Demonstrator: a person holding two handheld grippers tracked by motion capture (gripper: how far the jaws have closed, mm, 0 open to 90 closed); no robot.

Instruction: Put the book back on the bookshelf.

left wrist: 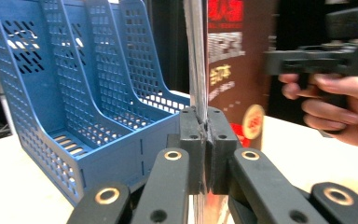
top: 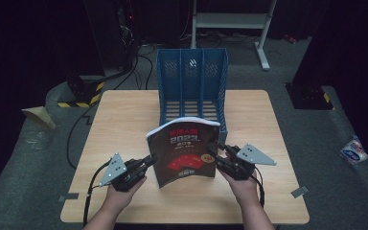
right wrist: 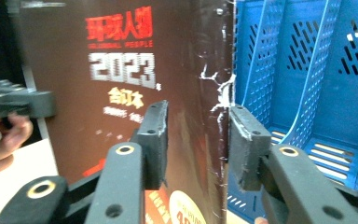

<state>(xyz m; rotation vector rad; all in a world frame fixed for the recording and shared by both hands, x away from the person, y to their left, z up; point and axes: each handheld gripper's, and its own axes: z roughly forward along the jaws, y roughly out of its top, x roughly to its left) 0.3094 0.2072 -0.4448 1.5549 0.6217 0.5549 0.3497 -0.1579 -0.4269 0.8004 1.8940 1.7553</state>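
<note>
**Book held upright in front of the file rack**

A person stands a thick dark-covered book (top: 184,152) on end near the middle of the wooden table (top: 124,120), its bottom edge on the tabletop, just in front of the blue three-slot file rack (top: 192,88) that sits toward the far edge. It looks like the book is meant for one of the rack's slots, so I'd judge this the carrying step: gripped, upright, not yet in.

The left gripper (left wrist: 204,140) has its jaws pressed tight on the book's page edge. The right gripper (right wrist: 193,140) straddles the worn spine, jaws set wide; one pad lies against the front cover, but whether the other pad touches I cannot tell.

Next, I'd guess, the book must be lifted, lined up with a slot and slid in spine or edge first without catching the dividers.
</note>
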